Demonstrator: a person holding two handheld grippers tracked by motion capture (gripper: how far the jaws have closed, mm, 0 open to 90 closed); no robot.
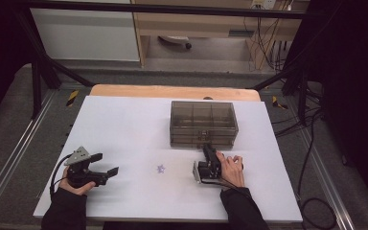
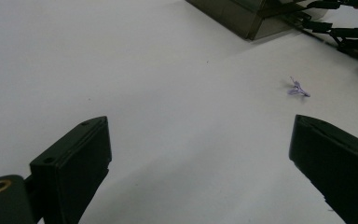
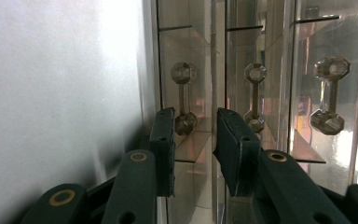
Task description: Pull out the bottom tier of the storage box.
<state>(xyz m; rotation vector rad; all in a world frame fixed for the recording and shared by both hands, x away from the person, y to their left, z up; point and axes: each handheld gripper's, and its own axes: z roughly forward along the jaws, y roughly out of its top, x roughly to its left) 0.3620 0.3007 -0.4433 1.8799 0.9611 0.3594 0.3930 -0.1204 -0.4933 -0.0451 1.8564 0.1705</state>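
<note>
A smoky clear drawer box (image 1: 202,120) stands at the middle of the white table (image 1: 124,124). My right gripper (image 1: 209,147), rolled on its side, has its tips at the box's front. In the right gripper view its jaws (image 3: 195,116) stand a little apart, with the end knob of one drawer handle (image 3: 185,122) in the gap; the right pad stays clear of it. My left gripper (image 1: 106,163) rests at the left front, wide open with nothing between its jaws (image 2: 198,122). A small purple thing (image 1: 161,168) lies on the table between the two hands (image 2: 299,88).
Two more drawer handles (image 3: 254,95) (image 3: 328,95) show on the box front beside the one at the jaws. A wooden strip (image 1: 172,91) edges the table's far side. Black frame bars and cables run along the floor to the right.
</note>
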